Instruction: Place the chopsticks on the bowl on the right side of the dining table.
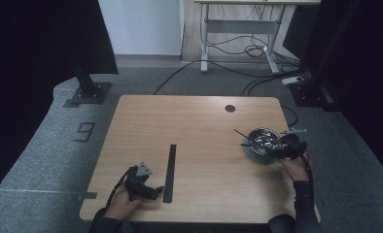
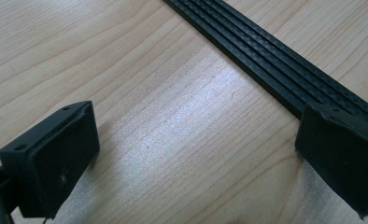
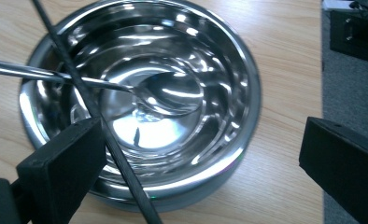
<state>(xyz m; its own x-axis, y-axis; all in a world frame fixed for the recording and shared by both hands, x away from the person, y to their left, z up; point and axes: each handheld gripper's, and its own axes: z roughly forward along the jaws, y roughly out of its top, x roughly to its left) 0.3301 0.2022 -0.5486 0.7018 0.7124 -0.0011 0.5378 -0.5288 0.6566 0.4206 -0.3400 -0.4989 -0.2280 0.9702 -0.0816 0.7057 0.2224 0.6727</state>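
A shiny steel bowl stands near the table's right edge. In the right gripper view the bowl holds a metal spoon, and a thin black stick leans across its rim. My right gripper hovers just over the bowl, open, with one jaw over the near rim and the other beyond the bowl's side. A long black ridged strip lies at the table's middle front. My left gripper rests low beside its near end, open, with bare wood between the jaws and the strip by one jaw.
The wooden table has a round cable hole at the back right. Grey carpet surrounds it, with a black stand base at the left, another desk's legs behind and cables on the floor.
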